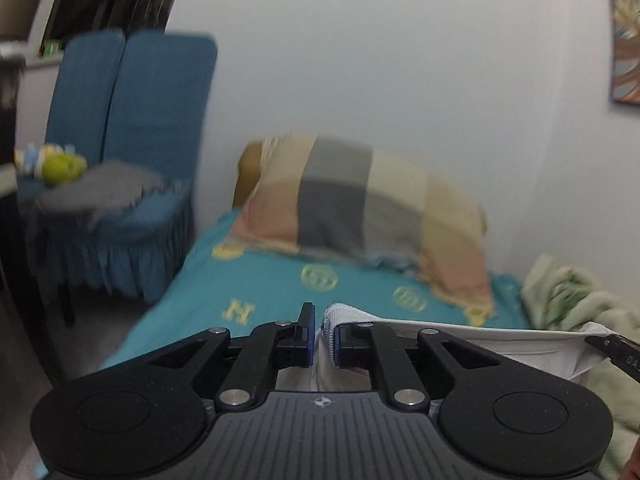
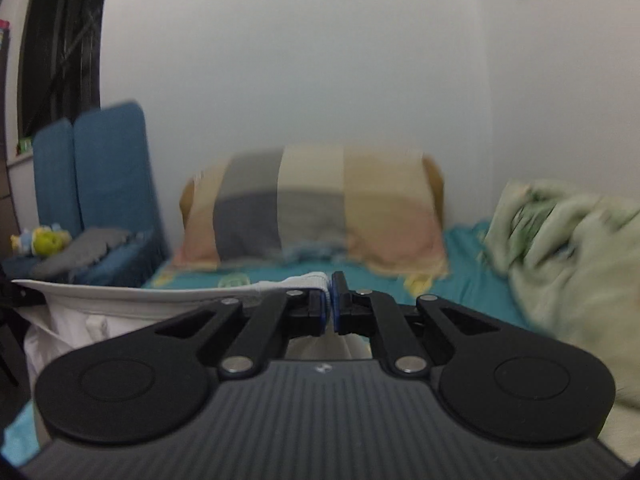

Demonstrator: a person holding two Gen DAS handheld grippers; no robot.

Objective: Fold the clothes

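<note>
two grippers, the left gripper (image 1: 322, 334) and the right gripper (image 2: 330, 308), share one white garment (image 1: 480, 340). ahead of them: one checked pillow (image 1: 360, 204), one green blanket (image 2: 568, 248), one blue chair (image 1: 132, 152), one soft toy (image 1: 60, 166).

Matt black plastic on the left gripper (image 1: 322, 336) and right gripper (image 2: 331, 306), with ribbed grey plastic housing, shiny metal pivot pins and blue rubbery pads. Thin smooth white cloth in the garment (image 1: 480, 340), ribbed knit at its edge. Printed teal cotton-like bed sheet (image 1: 240, 280). Soft woven checked pillowcase on the pillow (image 2: 312, 208). Fluffy, fleecy pale green blanket (image 2: 568, 248). Textured blue fabric cover on the chair (image 1: 152, 100), pleated skirt below. Matt, smooth painted wall (image 2: 320, 60).
</note>
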